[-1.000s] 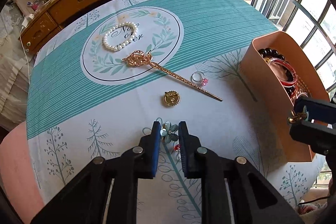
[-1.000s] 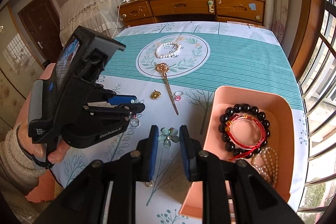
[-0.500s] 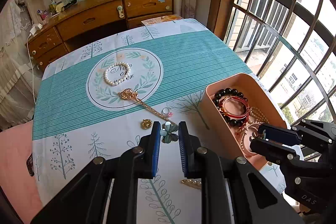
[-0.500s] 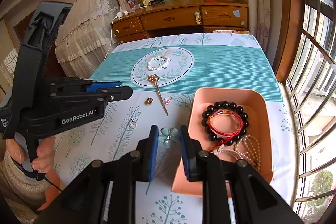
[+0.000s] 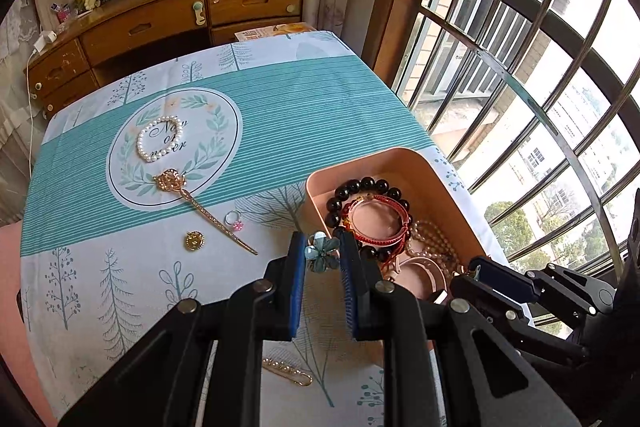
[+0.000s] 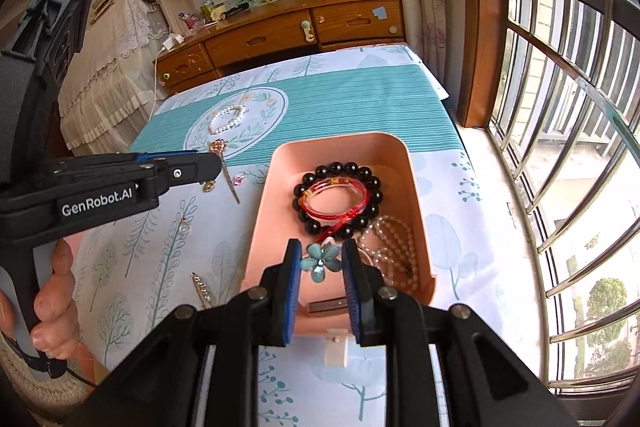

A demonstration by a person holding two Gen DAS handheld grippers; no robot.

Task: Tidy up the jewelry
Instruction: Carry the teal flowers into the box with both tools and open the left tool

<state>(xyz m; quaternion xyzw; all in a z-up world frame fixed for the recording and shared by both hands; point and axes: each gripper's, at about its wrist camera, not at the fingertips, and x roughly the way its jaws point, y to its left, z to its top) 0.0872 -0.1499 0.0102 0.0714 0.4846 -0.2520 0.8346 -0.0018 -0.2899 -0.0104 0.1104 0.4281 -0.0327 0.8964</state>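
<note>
My left gripper (image 5: 321, 254) is shut on a teal flower earring (image 5: 320, 255), held above the near-left edge of the pink box (image 5: 448, 183). My right gripper (image 6: 321, 262) is shut on a second teal flower earring (image 6: 320, 263), held over the near end of the pink box (image 6: 416, 211). The box holds a black bead bracelet (image 6: 368, 179), a red string bracelet (image 6: 338, 203) and pale bead strands (image 6: 394, 243). On the cloth lie a pearl bracelet (image 5: 154, 143), a gold hairpin (image 5: 200, 207), a pink-stone ring (image 5: 235, 220), a gold pendant (image 5: 195, 239) and a pearl clip (image 5: 286, 371).
The table (image 5: 280, 99) has a teal striped cloth. A barred window (image 5: 540, 67) runs along the right edge. A wooden dresser (image 5: 160, 23) stands behind the table. A small ring (image 6: 184, 225) lies on the cloth in the right wrist view.
Both grippers have risen and moved right with their flower earrings. The right one is now over the pink box; the left one is at the box's near-left edge.
</note>
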